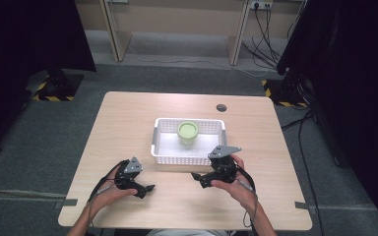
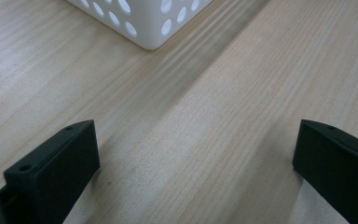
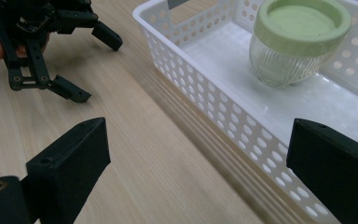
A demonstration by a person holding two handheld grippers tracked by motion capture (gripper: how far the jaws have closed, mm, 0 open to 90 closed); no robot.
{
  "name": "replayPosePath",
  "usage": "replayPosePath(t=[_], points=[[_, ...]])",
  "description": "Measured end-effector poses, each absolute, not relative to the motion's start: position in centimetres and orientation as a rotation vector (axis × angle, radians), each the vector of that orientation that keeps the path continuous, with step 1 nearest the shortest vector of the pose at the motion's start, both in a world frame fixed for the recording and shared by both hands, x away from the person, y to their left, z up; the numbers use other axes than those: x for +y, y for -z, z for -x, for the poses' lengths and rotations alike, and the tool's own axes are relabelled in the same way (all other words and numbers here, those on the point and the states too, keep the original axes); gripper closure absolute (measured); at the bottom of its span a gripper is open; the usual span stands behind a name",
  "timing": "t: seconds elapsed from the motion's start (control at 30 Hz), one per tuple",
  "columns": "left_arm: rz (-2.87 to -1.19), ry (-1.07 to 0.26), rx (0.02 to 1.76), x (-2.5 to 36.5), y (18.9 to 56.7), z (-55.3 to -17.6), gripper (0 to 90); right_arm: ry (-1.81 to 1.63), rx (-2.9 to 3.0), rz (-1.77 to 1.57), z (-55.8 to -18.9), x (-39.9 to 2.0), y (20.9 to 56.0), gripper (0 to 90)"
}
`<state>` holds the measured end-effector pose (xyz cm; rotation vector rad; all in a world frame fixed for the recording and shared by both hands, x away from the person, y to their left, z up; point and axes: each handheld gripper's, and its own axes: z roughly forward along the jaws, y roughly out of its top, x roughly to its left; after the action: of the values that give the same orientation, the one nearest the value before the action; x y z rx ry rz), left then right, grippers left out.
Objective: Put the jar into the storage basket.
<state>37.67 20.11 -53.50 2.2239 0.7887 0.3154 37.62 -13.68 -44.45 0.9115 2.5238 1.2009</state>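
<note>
Gaping wide, both hand-held grippers [image 1: 148, 189] [image 1: 197, 178]; ribbed glass jar [image 3: 294, 44] in basket [image 3: 200, 74].

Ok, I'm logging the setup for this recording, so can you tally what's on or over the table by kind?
White perforated basket: 1
Glass jar with green lid: 1, inside the basket
Hand-held gripper: 2, left hand-held gripper and right hand-held gripper, both open
Total: 4

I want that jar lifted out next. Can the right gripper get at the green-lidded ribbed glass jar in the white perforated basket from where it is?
Probably yes. The right gripper, jaws wide open, sits just outside the white perforated basket. The green-lidded ribbed glass jar stands alone inside, and only the low near wall lies between.
</note>
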Motion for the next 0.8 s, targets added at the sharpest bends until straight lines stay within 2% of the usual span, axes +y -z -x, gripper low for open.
replayPosePath(t=[0.8], points=[[-2.223,-0.315,0.789,20.1,53.5,-37.7,0.0,-1.212,2.464,-1.022,-36.1,-17.8,45.2,6.2]])
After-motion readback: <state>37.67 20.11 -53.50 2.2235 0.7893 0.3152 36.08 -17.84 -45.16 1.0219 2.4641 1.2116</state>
